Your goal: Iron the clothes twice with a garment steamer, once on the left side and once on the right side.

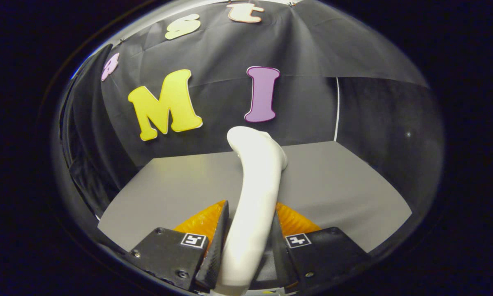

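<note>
A white garment steamer runs up between my two fingers, its curved handle clamped by both of them and its head pointing away toward the back wall. My gripper is shut on that handle. The steamer is held above a grey table, with its head over the table's far edge. I see no clothes.
The grey table spreads out ahead and to both sides of the fingers. Black cloth walls stand behind it and on the left and right, with a thin white line down the right corner.
</note>
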